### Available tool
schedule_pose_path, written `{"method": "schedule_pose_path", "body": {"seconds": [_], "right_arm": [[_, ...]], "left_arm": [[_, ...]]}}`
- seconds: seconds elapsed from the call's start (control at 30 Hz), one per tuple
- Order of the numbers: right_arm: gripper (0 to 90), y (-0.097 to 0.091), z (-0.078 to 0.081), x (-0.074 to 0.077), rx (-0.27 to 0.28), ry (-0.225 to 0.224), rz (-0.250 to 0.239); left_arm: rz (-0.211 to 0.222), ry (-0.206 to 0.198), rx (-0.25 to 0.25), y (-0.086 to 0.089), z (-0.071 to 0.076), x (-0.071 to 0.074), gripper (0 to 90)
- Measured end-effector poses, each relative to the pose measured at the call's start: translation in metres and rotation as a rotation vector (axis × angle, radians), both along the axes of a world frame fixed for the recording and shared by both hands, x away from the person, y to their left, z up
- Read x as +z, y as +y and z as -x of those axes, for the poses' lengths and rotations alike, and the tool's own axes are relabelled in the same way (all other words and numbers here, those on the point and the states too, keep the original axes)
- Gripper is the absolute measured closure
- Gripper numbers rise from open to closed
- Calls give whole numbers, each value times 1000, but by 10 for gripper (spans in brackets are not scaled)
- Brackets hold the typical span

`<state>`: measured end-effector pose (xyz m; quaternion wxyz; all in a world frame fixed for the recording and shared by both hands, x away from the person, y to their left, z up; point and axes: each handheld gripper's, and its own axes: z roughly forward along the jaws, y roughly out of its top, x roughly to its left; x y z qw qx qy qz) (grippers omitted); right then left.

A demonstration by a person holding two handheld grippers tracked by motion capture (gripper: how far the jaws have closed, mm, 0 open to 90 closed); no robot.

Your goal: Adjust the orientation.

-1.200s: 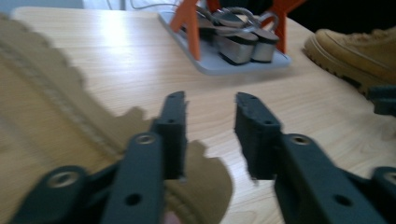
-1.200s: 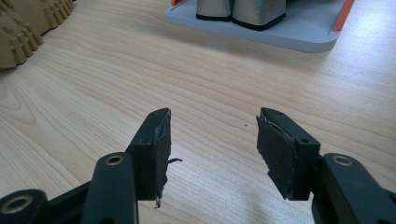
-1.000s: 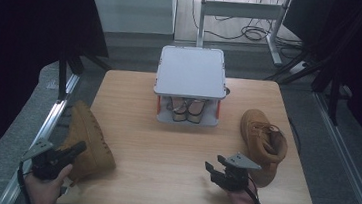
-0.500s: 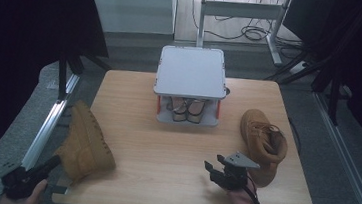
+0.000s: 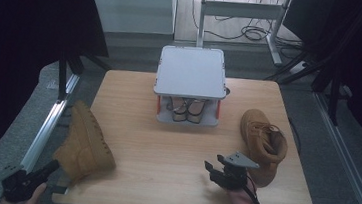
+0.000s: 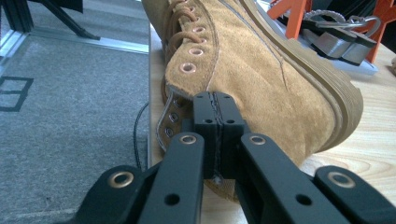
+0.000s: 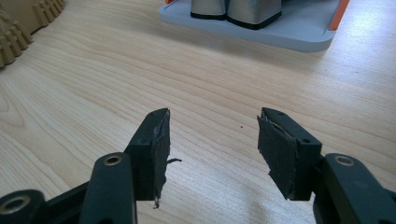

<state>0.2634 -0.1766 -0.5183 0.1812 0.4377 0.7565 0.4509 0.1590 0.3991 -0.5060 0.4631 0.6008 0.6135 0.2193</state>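
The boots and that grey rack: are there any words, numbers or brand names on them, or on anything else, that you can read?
None can be read.
Left boot: plain tan suede, metal eyelets, no label visible.
Right boot: too small to tell any mark.
Grey rack: plain top, no writing visible.
Floor marking: dark outlined shapes on the carpet beside the table, cut off, not readable as a letter or number.

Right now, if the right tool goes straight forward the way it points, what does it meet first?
Probably the grey plastic base of the small rack with orange posts. The right tool stands open over bare light wooden table, and nothing lies between it and the rack, though depth is hard to judge.
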Motion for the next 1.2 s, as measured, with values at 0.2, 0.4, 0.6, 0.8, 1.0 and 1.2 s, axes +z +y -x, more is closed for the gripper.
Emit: {"method": "schedule_pose_path", "body": {"seconds": [0.2, 0.4, 0.6, 0.8, 1.0, 1.2], "right_arm": [[441, -1, -1, -1, -4, 4, -1], [442, 1, -1, -2, 0, 9, 2], [442, 1, -1, -3, -5, 14, 3], [441, 2, -2, -3, -11, 21, 4], [442, 1, -3, -4, -30, 34, 6], [442, 0, -4, -5, -38, 37, 11]], "left_arm": [[-7, 44, -21, -2, -2, -9, 896], [-23, 50, -38, -6, -10, -4, 896], [-13, 49, -42, -9, -13, -1, 896], [-27, 56, -81, -19, -25, 4, 897], [-28, 52, -107, -24, -34, 9, 897], [-29, 49, -139, -32, -47, 14, 896]]}}
